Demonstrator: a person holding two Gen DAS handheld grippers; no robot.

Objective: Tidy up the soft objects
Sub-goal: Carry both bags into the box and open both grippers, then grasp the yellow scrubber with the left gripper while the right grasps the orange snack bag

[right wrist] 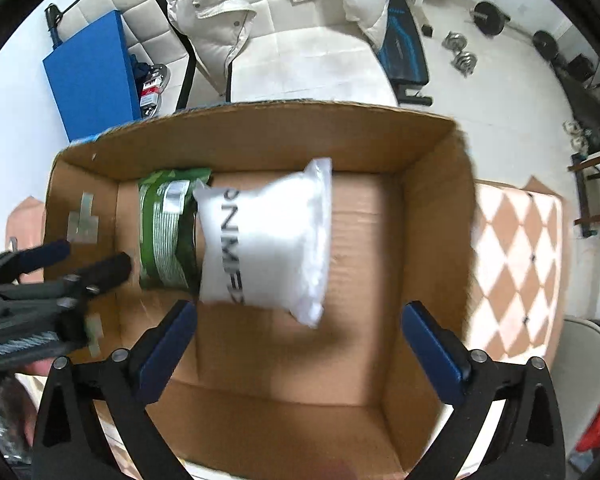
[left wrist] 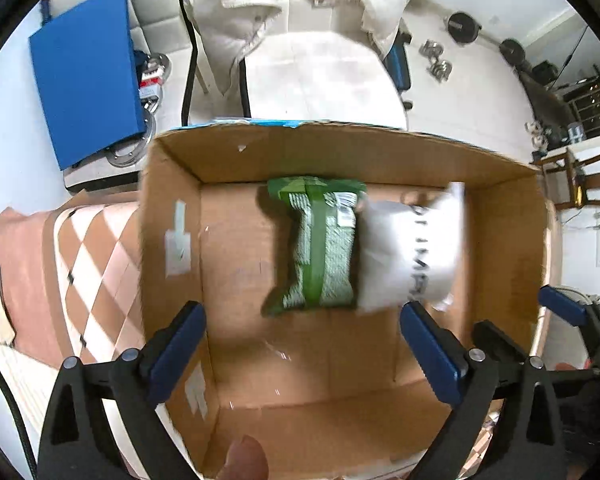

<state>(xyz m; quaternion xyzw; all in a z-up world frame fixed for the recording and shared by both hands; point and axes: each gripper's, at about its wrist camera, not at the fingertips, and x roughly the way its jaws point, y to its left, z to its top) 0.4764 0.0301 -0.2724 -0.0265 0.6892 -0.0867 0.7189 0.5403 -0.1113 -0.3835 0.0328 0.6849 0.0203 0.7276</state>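
Note:
An open cardboard box (left wrist: 372, 148) (right wrist: 260, 128) holds two soft packs side by side on its floor: a green pack (left wrist: 320, 244) (right wrist: 166, 228) and a white pack with dark lettering (left wrist: 412, 248) (right wrist: 268, 240). My left gripper (left wrist: 300, 352) hovers above the box, open and empty. My right gripper (right wrist: 296, 352) hovers above the box, open and empty, just nearer than the white pack. The left gripper also shows at the left edge of the right wrist view (right wrist: 60, 264). The right gripper's fingers (left wrist: 560, 308) show at the right edge of the left wrist view.
The box stands on a peach and white checked cloth (left wrist: 80, 264) (right wrist: 516, 264). Behind it is a white chair (left wrist: 320, 68) with a white padded jacket (right wrist: 220, 8). A blue board (left wrist: 84, 76) leans at the left. Dumbbells (right wrist: 464, 56) lie on the floor.

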